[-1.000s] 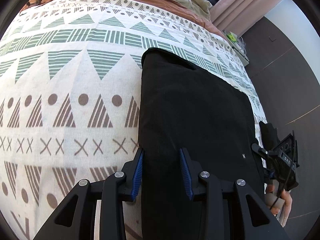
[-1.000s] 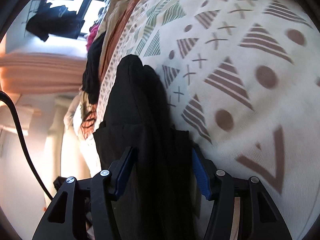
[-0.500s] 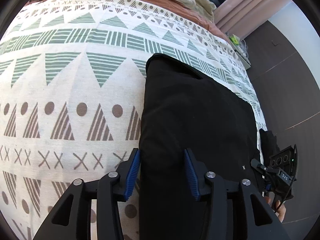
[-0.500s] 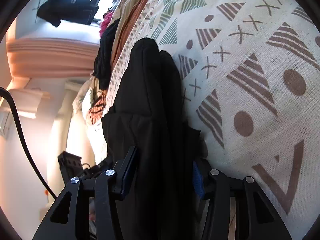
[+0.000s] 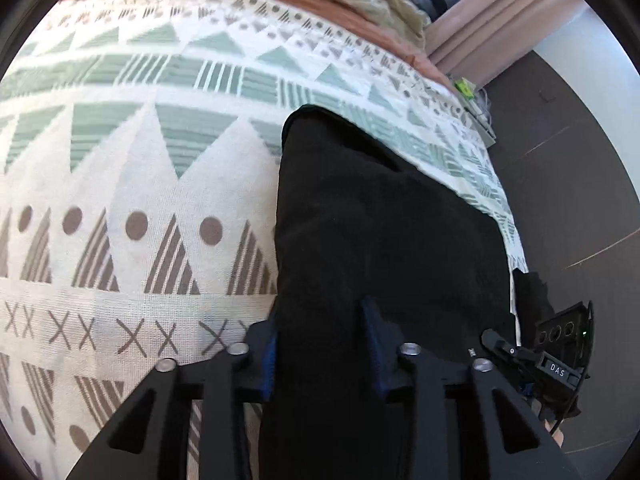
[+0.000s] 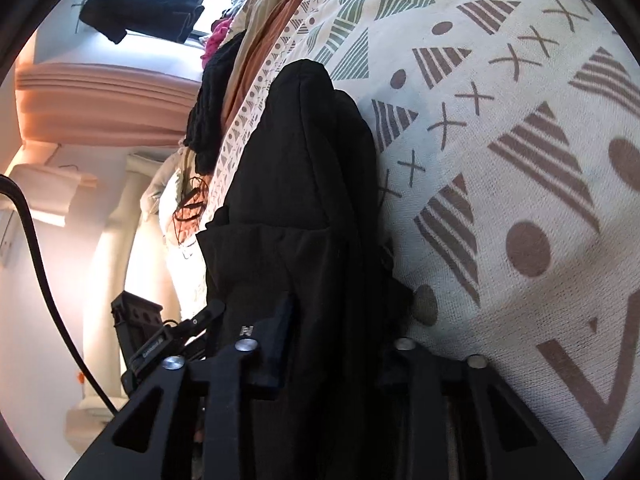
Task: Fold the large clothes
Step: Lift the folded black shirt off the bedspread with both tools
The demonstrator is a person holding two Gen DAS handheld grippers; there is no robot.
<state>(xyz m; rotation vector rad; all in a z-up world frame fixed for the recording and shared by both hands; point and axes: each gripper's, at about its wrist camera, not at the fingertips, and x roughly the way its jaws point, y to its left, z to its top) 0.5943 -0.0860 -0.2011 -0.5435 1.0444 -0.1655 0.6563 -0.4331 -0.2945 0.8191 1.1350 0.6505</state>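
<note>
A black garment lies folded into a long strip near the bed's right edge, on a patterned bedspread. My left gripper straddles the strip's near left edge. Its jaws are closing, and the blue pads sink into the black cloth. In the right wrist view the same black garment bunches up at the bed's edge over the bedspread. My right gripper has a thick fold between its jaws, which are closing onto it. Each wrist view catches the other gripper's body low beside the garment.
Heaped clothes lie along the bed's far side, seen also as a clothes pile. A pink curtain hangs beyond. Dark floor runs along the bed's right edge, with a power strip on it.
Both grippers' jaws have narrowed onto the black garment. The right gripper slid a little along the bed's edge and the cloth between its jaws bunched higher.
</note>
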